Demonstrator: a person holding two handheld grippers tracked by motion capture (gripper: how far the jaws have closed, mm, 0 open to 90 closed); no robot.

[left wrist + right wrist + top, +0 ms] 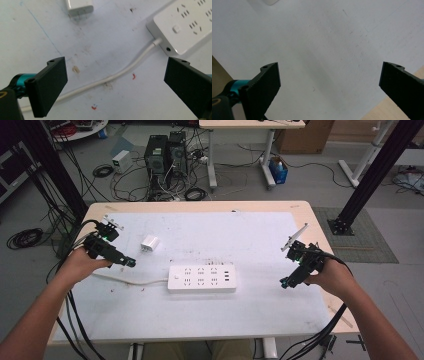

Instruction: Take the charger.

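A white power strip (201, 278) lies flat near the middle of the white mat, and its white cord (127, 280) runs off to the left. A small white plug adapter (149, 243) rests behind it to the left. My left gripper (129, 262) hovers left of the strip, above the cord, jaws wide open and empty. In the left gripper view the strip's end (186, 26), the cord (112, 77) and the adapter (79, 7) lie beyond the jaws. My right gripper (285, 282) is held open over bare mat at the right, well apart from the strip.
The white mat (260, 240) covers most of a light wooden table (320, 227). Black cables trail from both grippers over the table's near edge. On the floor behind stand computer towers (165, 155), loose cables and black frame posts.
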